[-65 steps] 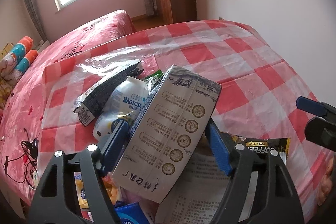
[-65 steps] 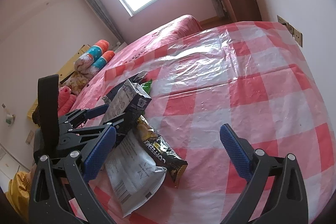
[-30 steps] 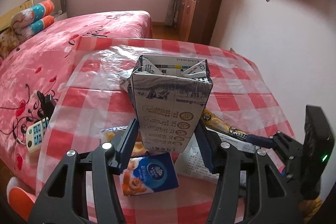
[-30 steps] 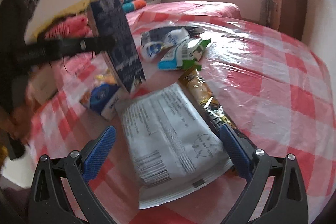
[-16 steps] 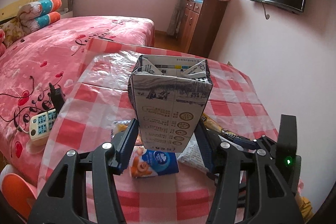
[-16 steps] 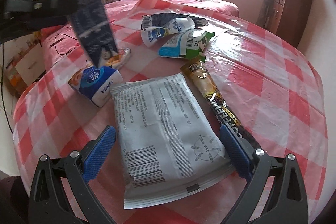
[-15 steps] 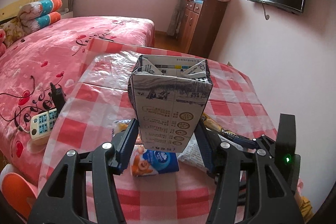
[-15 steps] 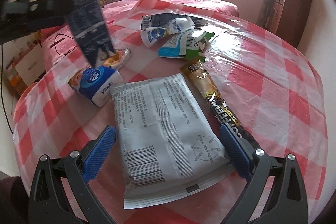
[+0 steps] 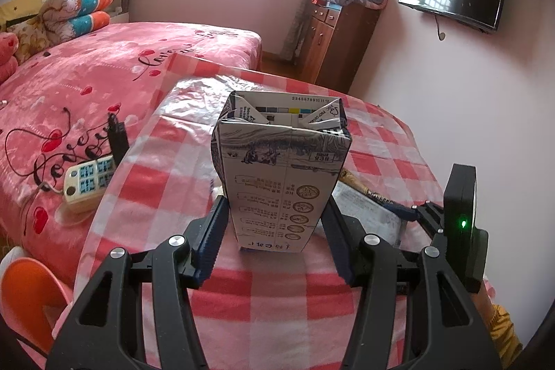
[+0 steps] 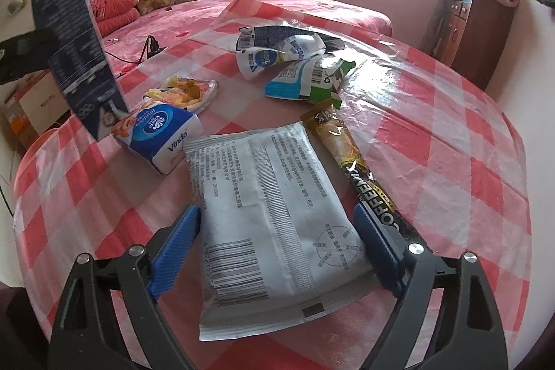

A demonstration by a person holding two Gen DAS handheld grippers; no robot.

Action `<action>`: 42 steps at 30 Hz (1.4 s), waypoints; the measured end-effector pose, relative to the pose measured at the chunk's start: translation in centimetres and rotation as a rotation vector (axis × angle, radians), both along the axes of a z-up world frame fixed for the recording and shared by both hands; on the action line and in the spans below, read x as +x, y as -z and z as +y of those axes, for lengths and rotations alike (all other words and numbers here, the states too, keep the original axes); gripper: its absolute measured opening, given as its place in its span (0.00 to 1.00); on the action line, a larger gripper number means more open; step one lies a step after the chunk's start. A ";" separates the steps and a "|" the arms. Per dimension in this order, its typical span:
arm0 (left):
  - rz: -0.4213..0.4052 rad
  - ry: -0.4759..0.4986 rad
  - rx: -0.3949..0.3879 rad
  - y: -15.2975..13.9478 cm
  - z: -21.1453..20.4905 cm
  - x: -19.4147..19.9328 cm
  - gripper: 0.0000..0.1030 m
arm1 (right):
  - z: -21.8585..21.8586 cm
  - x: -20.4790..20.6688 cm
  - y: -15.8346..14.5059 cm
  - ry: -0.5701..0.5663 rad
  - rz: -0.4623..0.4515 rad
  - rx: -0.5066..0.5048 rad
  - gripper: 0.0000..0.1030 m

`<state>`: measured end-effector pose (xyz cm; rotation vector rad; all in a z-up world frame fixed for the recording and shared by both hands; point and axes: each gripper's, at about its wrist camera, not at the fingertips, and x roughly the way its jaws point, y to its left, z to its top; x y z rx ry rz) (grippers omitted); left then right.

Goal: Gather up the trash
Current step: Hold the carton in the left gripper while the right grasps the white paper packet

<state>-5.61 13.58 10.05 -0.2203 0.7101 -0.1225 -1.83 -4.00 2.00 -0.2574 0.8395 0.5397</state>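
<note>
Between the left gripper (image 9: pixel 277 224) fingers (image 9: pixel 211 231), a carton (image 9: pixel 281 175).

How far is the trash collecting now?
Nothing looks binned yet. The left gripper holds the milk carton; the right gripper has just been closing around the white pouch. The coffee stick, tissue pack and wrappers remain.
</note>
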 end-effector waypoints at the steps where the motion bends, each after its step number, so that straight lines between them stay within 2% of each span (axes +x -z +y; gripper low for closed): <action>1: 0.002 -0.002 -0.003 0.1 0.3 -0.3 0.54 | 0.0 0.0 -0.1 0.006 -0.005 0.003 0.83; 13: 0.011 -0.012 -0.051 1.7 3.6 -3.0 0.54 | -0.6 -0.9 -0.3 0.068 -0.007 0.023 0.81; 25: 0.012 -0.013 -0.131 3.6 6.5 -4.6 0.54 | -2.7 -2.1 -1.5 0.171 0.022 0.172 0.80; 29: 0.012 -0.005 -0.152 3.9 7.1 -5.1 0.54 | -3.2 -2.5 -1.9 0.184 0.070 0.232 0.80; 35: 0.022 0.036 -0.164 3.9 7.2 -6.1 0.54 | -1.8 -4.8 -1.8 0.144 0.120 0.209 0.80; 38: 0.039 0.063 -0.179 4.3 7.2 -6.4 0.54 | -0.5 -6.6 -1.0 0.113 0.130 0.156 0.81; 42: 0.040 0.066 -0.193 4.7 7.5 -6.3 0.55 | 0.4 -7.4 -0.6 0.100 0.132 0.117 0.88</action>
